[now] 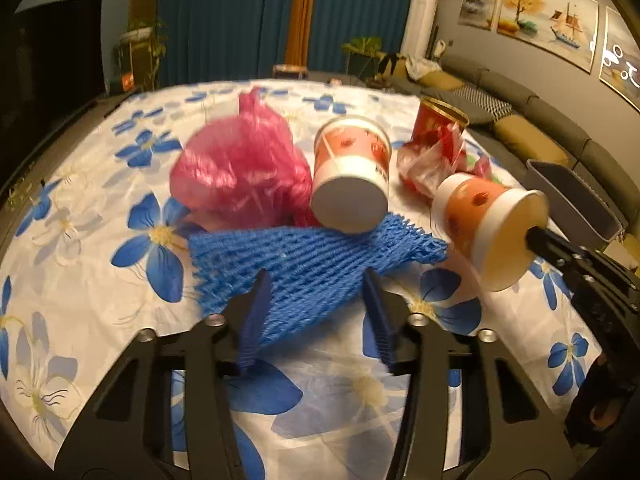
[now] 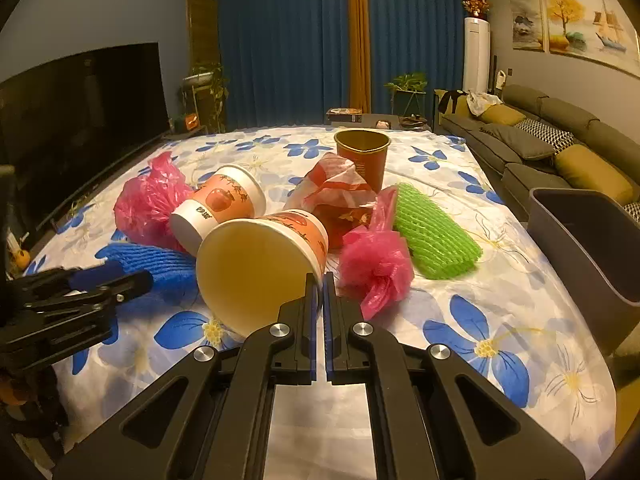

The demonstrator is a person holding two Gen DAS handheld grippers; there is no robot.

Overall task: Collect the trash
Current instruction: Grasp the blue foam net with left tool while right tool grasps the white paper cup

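Covering table, floral cloth (image 2: 500,320), blue curtains (image 2: 280,40)

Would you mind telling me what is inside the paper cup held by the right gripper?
The cup held by the right gripper looks empty: only its bare pale inner wall shows. Its bottom lies in glare, so small scraps could hide there.

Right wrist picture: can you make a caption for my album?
Right gripper fingers shut on a tipped paper cup's rim, with pink bags and green foam net nearby.
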